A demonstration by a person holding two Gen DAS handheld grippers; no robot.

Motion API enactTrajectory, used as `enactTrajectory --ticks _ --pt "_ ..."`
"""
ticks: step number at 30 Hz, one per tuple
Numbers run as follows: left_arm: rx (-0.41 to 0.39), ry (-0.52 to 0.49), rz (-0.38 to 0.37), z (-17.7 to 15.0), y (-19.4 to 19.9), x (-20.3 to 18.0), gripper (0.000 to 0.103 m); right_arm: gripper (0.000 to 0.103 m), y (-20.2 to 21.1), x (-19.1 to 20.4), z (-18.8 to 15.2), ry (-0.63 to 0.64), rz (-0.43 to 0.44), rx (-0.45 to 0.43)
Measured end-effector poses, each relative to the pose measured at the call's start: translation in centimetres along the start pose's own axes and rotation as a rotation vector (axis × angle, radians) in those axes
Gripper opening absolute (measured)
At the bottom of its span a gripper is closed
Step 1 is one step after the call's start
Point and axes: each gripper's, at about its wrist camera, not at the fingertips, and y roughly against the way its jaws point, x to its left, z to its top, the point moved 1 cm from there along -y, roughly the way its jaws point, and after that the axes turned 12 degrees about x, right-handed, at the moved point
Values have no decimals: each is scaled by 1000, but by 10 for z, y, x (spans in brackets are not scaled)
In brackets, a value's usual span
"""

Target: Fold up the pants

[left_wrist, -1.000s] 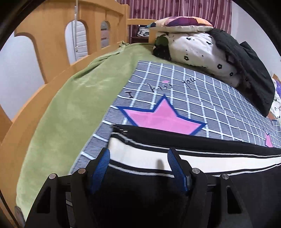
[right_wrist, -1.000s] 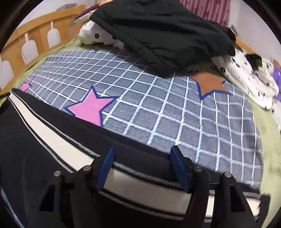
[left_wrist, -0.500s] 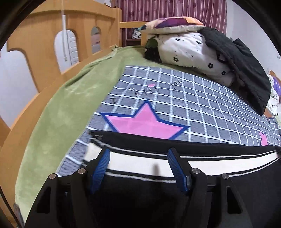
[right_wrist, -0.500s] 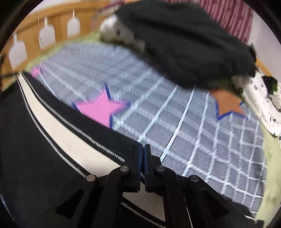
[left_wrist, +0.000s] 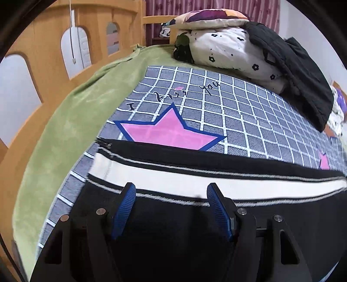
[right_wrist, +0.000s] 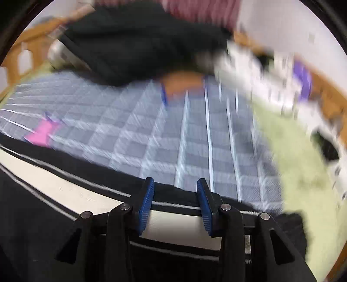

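Black pants [left_wrist: 195,243] with a broad white side stripe [left_wrist: 173,180] lie flat across the grey checked bedspread [left_wrist: 238,112]. My left gripper [left_wrist: 170,192] hovers over the pants near their zipped end [left_wrist: 102,142], open, with only flat cloth below its blue pads [left_wrist: 126,199]. In the blurred right wrist view, my right gripper [right_wrist: 175,187] is over the pants' far edge [right_wrist: 173,194] near the other end. Its jaws are opening. The black hem and white stripe [right_wrist: 65,193] lie between the pads [right_wrist: 147,195], which do not press on the cloth.
A green blanket [left_wrist: 71,121] covers the bed under the spread. Behind it runs a wooden rail with arched cutouts [left_wrist: 43,54]. At the back lie a flowered white quilt [left_wrist: 227,50], a pillow [left_wrist: 206,17] and a black jacket [left_wrist: 299,65].
My right gripper shut on the pants' edge half a second ago, then parted its jaws and slid right along the hem. The left gripper stayed open and drifted slightly right.
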Motion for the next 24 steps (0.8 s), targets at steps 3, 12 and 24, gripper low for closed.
enactTrajectory --ticks 3,12,24 --pt "3 29 -4 3 5 -6 66 37 7 -2 9 -61 -34 -24" --pt "-18 21 -63 -10 72 -19 66 45 88 40 -12 -197 58 -99" --pt "-125 -80 -72 -36 228 -49 66 48 251 115 -44 -163 140 -205"
